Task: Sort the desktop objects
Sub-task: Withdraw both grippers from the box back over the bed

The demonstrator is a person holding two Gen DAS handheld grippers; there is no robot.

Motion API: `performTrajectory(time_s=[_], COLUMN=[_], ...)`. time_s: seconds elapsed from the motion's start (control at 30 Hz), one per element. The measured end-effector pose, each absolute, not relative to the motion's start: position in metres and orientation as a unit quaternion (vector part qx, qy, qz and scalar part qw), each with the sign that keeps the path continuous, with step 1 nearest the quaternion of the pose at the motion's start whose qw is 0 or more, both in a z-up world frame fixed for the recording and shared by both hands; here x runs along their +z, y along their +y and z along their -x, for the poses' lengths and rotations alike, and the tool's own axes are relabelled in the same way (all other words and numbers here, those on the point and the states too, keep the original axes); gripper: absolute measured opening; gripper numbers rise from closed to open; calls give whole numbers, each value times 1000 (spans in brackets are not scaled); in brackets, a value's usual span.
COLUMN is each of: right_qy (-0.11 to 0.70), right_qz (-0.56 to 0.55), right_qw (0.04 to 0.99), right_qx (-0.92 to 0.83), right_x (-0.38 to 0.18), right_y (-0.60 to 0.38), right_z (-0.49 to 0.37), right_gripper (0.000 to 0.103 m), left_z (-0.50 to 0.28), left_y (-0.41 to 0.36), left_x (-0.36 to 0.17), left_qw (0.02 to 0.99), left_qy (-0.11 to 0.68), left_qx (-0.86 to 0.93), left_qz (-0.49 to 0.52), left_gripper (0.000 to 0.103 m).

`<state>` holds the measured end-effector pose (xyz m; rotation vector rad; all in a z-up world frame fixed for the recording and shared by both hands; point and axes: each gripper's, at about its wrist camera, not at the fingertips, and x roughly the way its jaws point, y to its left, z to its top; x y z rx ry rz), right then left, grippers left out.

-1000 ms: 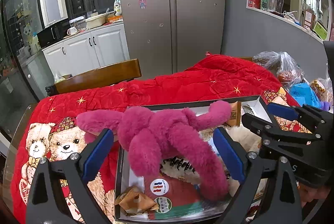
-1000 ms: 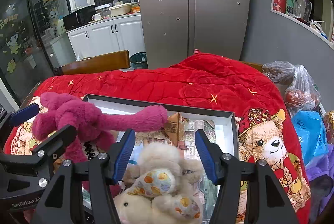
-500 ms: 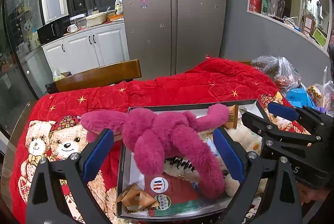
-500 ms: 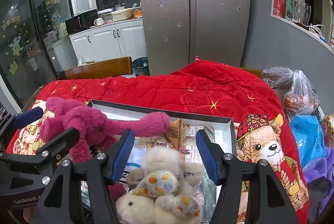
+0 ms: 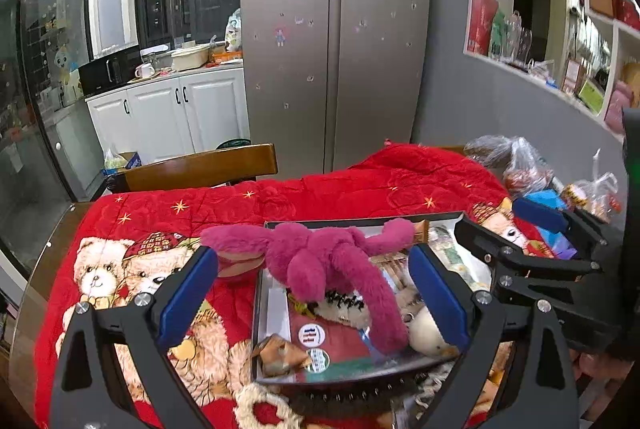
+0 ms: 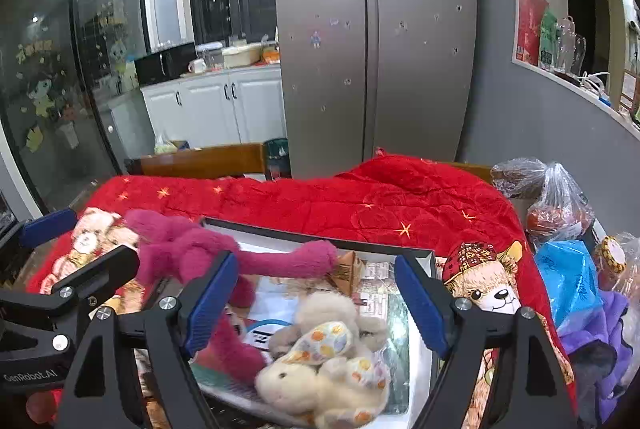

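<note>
**Two plush toys in one tray**

One magenta plush (image 5: 320, 261) sprawls across the tray (image 5: 262, 313), an arm over its left rim; one cream plush (image 6: 324, 361) lies inside, nearer the right. Left gripper (image 5: 312, 293) and right gripper (image 6: 316, 301) both hover released, holding nothing. A red bear-print quilt (image 5: 360, 185) covers the counter; one steel fridge (image 5: 336, 37) stands behind.

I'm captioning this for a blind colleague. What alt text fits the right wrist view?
An open right claw hovers over a cream plush rabbit lying in a shallow tray on a red bear-print blanket. A magenta plush toy sprawls over the tray's left edge, with the left claw beside it.
</note>
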<state>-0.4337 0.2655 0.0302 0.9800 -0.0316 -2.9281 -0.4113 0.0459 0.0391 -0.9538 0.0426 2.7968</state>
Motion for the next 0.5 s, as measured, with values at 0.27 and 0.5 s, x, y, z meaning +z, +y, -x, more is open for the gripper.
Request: performTrajectory(time_s=[0.27,0.5], right_qy=[-24,-19], right_qz=[-298,-271], right_qw=[21,8], right_qx=[-954,-962], right_x=[56,75], right_y=[256,256], right_z=[392,342], right_gripper=[83,83], left_z=[370,317], left_y=[14,-10], left_x=[64,71], left_qw=[74,76], left_qy=[0,-18], left_qx=[949,948], left_qz=[307,308], left_gripper=[97,98])
